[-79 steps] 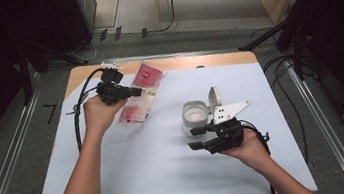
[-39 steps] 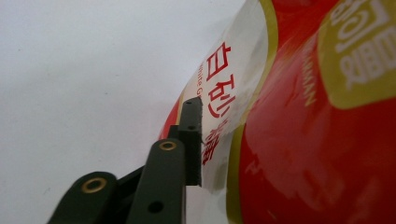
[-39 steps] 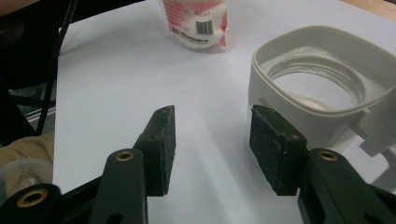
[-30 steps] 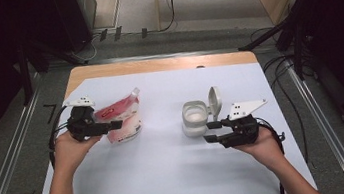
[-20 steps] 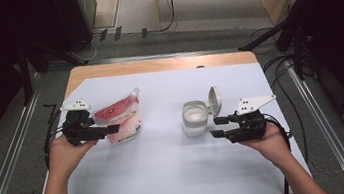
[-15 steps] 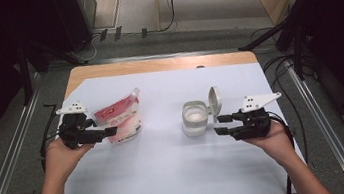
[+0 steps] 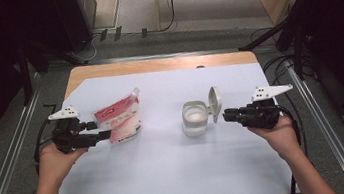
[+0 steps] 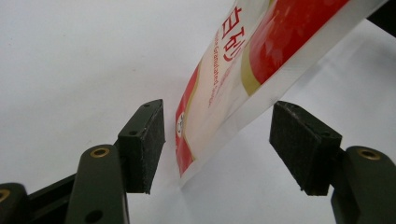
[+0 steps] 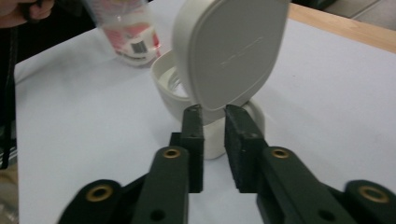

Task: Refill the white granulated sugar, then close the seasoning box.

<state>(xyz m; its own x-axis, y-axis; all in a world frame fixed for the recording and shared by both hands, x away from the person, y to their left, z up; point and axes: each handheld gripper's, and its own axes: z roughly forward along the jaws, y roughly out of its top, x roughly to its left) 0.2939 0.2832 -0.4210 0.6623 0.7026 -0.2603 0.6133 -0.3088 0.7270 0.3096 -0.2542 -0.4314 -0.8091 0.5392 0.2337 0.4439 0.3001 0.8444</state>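
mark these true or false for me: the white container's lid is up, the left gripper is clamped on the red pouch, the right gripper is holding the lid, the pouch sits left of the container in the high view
1. The lid of the white container stands open. True.
2. The left gripper is clamped on the red pouch. False: its jaws stand apart on either side of the pouch's edge, and the pads do not press on it.
3. The right gripper is holding the lid. False: its jaws are nearly shut just in front of the container, with nothing between them.
4. In the high view, the pouch sits left of the container. True.
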